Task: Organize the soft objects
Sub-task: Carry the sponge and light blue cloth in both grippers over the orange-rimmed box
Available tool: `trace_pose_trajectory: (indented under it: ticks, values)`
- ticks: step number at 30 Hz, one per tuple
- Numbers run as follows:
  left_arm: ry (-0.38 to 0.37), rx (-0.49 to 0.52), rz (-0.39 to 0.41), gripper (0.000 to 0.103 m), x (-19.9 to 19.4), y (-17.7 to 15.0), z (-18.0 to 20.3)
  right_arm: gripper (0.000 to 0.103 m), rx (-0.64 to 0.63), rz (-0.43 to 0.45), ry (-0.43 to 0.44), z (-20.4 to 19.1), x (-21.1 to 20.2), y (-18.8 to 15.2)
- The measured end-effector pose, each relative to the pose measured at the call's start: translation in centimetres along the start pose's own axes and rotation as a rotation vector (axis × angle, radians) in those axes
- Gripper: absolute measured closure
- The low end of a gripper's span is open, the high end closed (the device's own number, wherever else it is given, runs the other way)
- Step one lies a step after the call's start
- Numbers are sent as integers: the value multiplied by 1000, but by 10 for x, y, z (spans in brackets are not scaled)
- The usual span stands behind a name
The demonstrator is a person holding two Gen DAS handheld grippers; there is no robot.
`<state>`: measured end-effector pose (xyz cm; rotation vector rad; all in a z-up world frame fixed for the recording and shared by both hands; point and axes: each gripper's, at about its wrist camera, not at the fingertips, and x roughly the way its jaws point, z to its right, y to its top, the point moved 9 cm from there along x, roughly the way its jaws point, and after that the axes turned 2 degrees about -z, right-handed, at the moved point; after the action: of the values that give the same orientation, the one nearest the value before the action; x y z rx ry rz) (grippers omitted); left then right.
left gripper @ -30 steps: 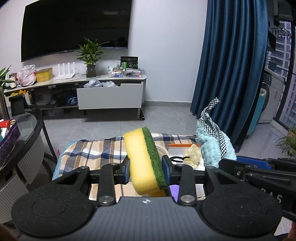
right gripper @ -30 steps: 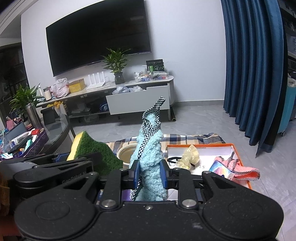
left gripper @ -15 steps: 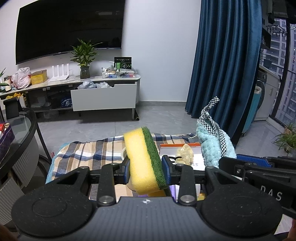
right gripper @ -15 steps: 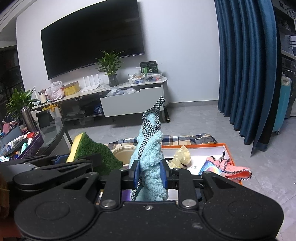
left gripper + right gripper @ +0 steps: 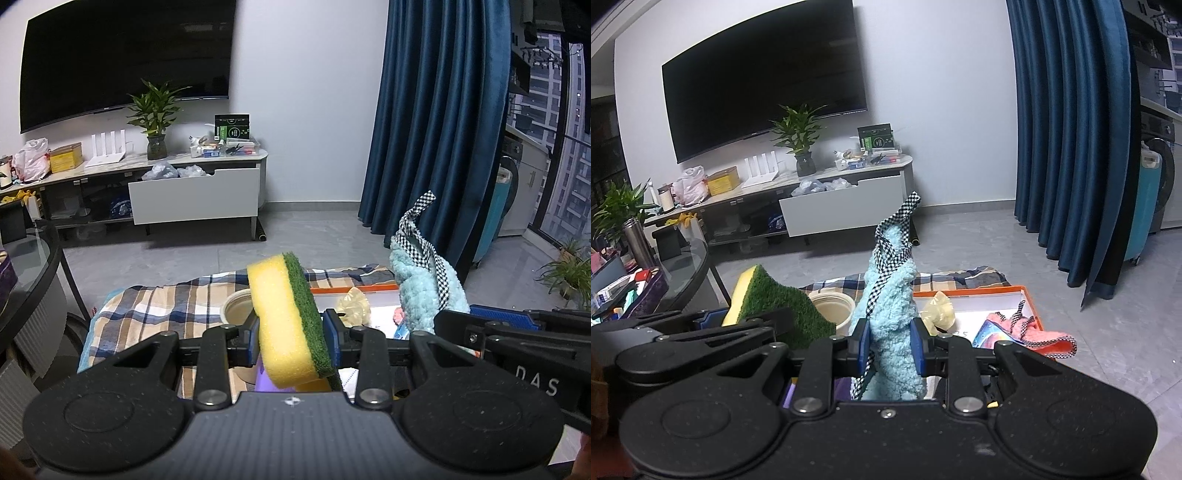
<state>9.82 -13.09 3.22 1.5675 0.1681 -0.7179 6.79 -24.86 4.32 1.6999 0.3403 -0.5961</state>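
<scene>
Both hands are carrying stuff at once here. The left gripper point(image 5: 290, 341) is clamping a yellow sponge point(image 5: 286, 319) with the green scrub side facing right, squeezed upright between its pads, and the right gripper point(image 5: 890, 349) is pinching a fluffy light-blue cloth point(image 5: 892, 317) with checkered trim that's standing up above the fingers. Using the orange-rimmed tray point(image 5: 990, 293) as the reference: both items are being held in the air on the near side of it, sponge off to its left, cloth roughly over its near left corner. Compared with a second ago, neither grip is changing at all, but the whole view is shifting. The TV stand looks further back and more floor is showing beyond the tray, so I'm guessing the person is lifting or pulling both grippers back a bit while carrying. Already sitting in the tray are a crumpled pale yellow thing point(image 5: 938, 308) and a pink cloth point(image 5: 1030, 330) draping over its right edge, and a cream round container point(image 5: 831, 306) is just left of the tray on the plaid blanket point(image 5: 155, 306). So sorting's partly done; my read is these two are getting dropped into the tray or that container next, can't tell which.
</scene>
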Motion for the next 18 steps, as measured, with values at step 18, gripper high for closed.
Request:
trace_pose_trajectory:
  ticks: [18]
  values:
    - [-39, 33, -6, 68, 8, 3, 17, 74, 25, 4, -36, 5, -1, -1]
